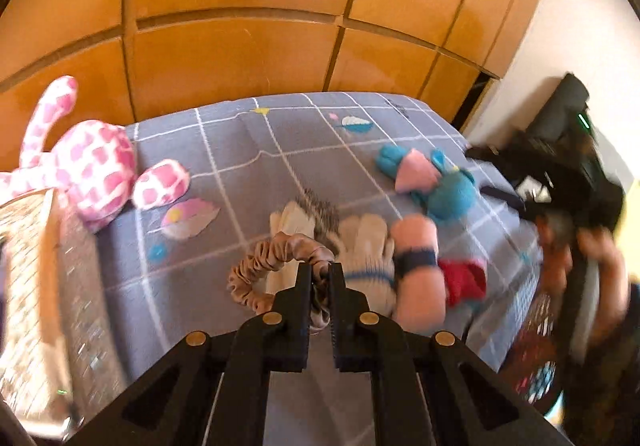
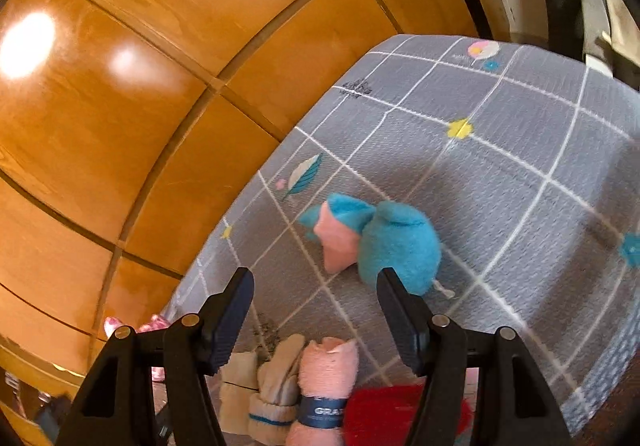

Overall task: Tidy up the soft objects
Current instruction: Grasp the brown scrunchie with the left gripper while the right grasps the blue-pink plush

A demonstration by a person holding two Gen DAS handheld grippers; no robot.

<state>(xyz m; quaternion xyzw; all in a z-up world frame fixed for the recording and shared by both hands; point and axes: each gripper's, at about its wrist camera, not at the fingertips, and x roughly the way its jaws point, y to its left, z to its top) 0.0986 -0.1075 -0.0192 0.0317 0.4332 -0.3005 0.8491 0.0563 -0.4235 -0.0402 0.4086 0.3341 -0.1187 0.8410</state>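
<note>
Left gripper pinches a beige scrunchie, its loop hanging leftward above the bedspread, open room beyond. Right gripper gapes empty before the blue plush. Gloves, a pink yarn roll and red cloth crowd alongside.

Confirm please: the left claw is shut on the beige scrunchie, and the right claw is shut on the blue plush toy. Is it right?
Only the second part is wrong. The right wrist view shows the right claw open and empty above the blue plush toy. The left claw is indeed shut on the beige scrunchie.
</note>
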